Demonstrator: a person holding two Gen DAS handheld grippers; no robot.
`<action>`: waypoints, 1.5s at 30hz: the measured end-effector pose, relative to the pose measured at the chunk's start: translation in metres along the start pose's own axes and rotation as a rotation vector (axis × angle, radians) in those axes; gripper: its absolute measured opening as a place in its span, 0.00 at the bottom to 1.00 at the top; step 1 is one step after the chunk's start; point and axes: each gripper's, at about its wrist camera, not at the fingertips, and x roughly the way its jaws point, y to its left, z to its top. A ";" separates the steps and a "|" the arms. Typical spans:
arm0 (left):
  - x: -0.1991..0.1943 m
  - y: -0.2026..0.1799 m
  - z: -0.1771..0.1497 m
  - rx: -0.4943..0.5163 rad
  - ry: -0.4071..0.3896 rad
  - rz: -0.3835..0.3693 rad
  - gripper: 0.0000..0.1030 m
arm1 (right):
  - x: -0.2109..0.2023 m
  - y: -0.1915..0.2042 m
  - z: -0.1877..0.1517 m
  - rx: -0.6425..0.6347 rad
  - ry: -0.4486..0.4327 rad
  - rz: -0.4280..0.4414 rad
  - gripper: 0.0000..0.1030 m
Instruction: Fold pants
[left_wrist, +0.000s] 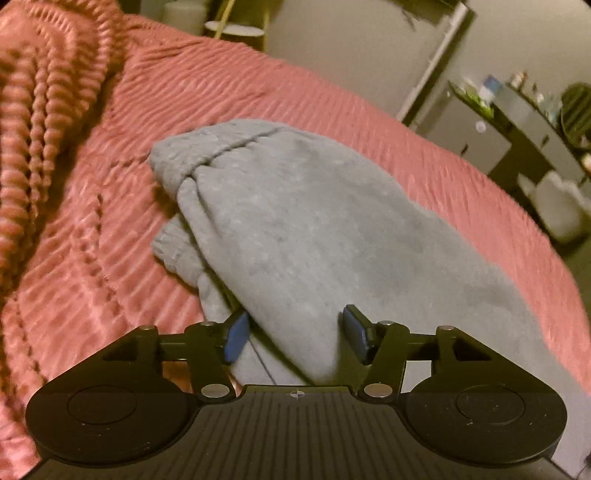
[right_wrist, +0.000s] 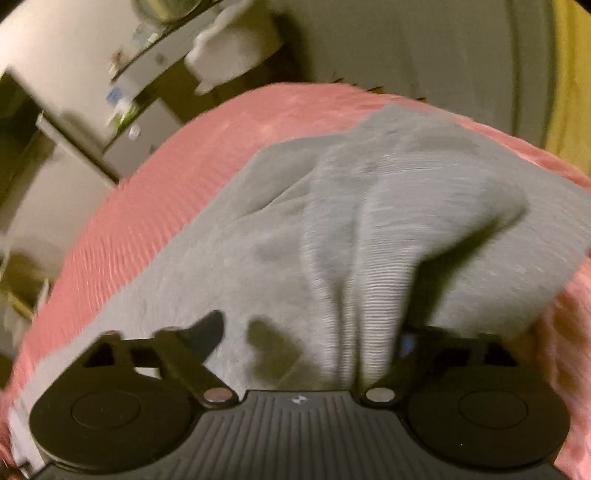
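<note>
Item: grey pants (left_wrist: 295, 229), doubled on the pink bed (left_wrist: 92, 258), mid-fold; your left tool (left_wrist: 291, 334) and right tool (right_wrist: 310, 332) both gape, fabric between the fingers ungripped; next, I judge, close on the near edge and carry it over.

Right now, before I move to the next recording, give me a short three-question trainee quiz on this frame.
1. True or false: the grey fleece sweatpants lie on a pink ribbed bedspread.
2. Which end of the sweatpants lies farthest from the left gripper: A) gathered elastic band, B) zipper?
3. Fill in: the left gripper's blue pads stand ___ around a fabric fold.

Key: 1 true; 2 A; 3 apart
</note>
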 end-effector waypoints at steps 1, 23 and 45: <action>0.004 0.004 0.003 -0.023 0.012 -0.003 0.54 | 0.005 0.007 0.001 -0.030 0.015 -0.017 1.00; -0.030 0.032 -0.017 0.003 0.001 0.034 0.26 | 0.024 0.035 0.001 -0.166 0.043 -0.152 1.00; 0.000 -0.143 -0.052 0.240 -0.102 0.000 0.89 | -0.013 0.012 0.029 -0.250 -0.056 -0.375 1.00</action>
